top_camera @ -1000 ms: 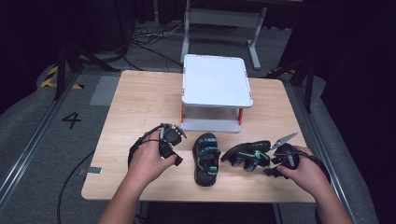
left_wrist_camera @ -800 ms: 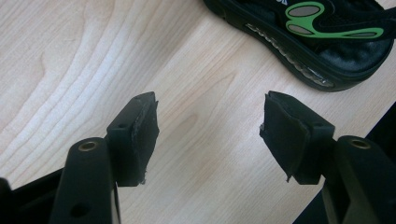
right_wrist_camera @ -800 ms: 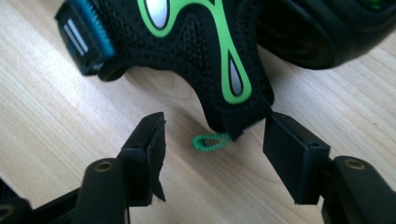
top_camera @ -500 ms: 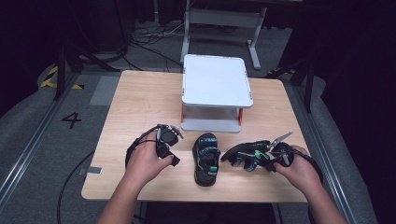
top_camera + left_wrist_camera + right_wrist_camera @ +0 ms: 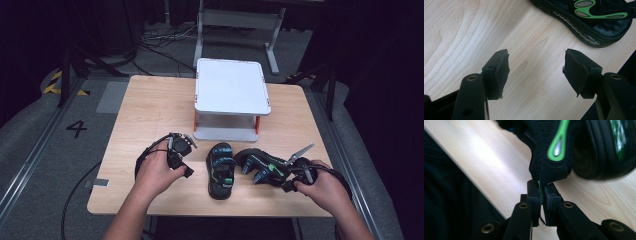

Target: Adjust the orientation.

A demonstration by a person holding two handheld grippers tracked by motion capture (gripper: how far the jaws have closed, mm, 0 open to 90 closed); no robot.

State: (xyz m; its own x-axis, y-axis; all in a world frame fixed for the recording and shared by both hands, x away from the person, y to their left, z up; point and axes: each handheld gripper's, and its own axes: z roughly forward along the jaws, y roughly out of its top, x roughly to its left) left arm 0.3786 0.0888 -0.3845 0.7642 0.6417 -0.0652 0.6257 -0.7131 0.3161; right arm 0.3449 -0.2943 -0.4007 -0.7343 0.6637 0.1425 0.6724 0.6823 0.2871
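The right gripper (image 5: 541, 192) has its jaws pressed together on a thin black strap of the tilted sandal (image 5: 260, 166). In the right gripper view the strap edge sits between the two pads, with a bit of green thread showing in the narrow gap, and the body of this sandal rises just above the jaw tips, turned on its side. These jaws have just been closing, and now the strap is caught between them. In the high view the right gripper (image 5: 292, 176) is at the near right part of the table (image 5: 150, 105), touching the heel end of that sandal.

The left gripper (image 5: 535, 68) keeps its jaws well apart, with bare wood between the pads and nothing held. Beyond the right-hand jaw tip, up and to the side, lies the flat sandal (image 5: 589, 20), near but not touching the jaws. In the high view this flat sandal (image 5: 221, 170) lies between the two grippers, and the left gripper (image 5: 179, 150) rests just beside it.

Compared with a second ago, the right hand (image 5: 320, 187) is a little closer to the tilted sandal, and the sandal seems slightly lifted at the heel, though I cannot be sure from above. The left hand (image 5: 157, 172) has not moved. The white stand (image 5: 231, 90) is behind both sandals, well apart from the jaws.
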